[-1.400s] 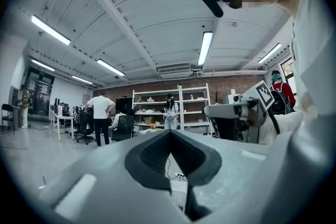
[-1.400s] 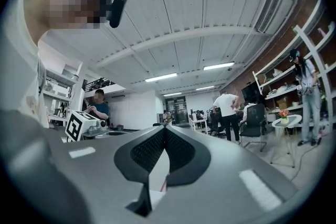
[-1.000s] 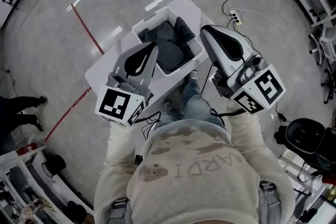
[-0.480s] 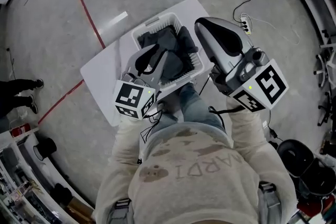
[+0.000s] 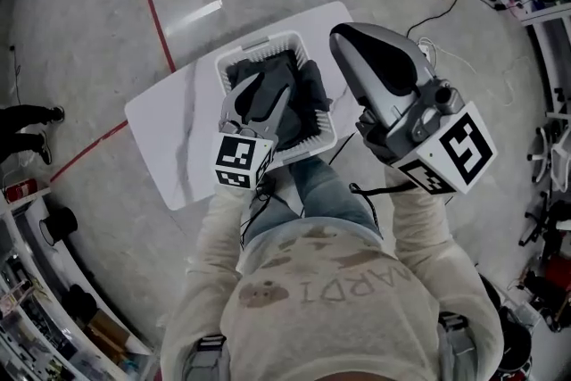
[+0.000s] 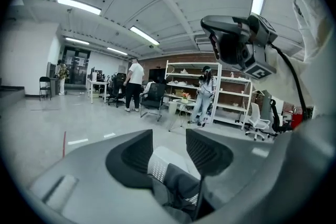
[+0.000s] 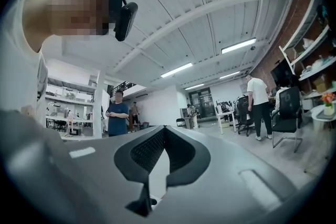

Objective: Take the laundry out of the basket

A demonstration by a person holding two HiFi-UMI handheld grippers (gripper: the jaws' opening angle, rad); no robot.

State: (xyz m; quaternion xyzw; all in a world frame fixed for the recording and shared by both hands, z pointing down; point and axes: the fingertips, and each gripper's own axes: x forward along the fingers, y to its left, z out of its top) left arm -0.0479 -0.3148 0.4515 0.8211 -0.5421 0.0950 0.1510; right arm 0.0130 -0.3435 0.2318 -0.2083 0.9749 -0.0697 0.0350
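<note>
A white slatted basket [image 5: 234, 60] stands on a white table [image 5: 169, 129] and holds dark laundry [image 5: 308, 89]. My left gripper [image 5: 260, 80] hangs directly over the basket with its jaws apart. Between them, in the left gripper view, show the basket's mesh wall [image 6: 156, 164] and the dark cloth [image 6: 181, 186]; nothing is held by the left gripper [image 6: 169, 134]. My right gripper [image 5: 343, 36] is held up beside the basket's right side, off the table. In the right gripper view its tips [image 7: 164, 128] meet with nothing between them.
A red tape line [image 5: 153, 4] crosses the floor past the table's left end. Someone's legs [image 5: 27, 116] stand at far left. A cable [image 5: 446, 13] lies on the floor at right. My own legs [image 5: 321, 187] press against the table's near edge. Shelves line the room's edges.
My left gripper has moved forward from the table's near edge to above the laundry in the basket. The right gripper has stayed raised at the basket's right.
</note>
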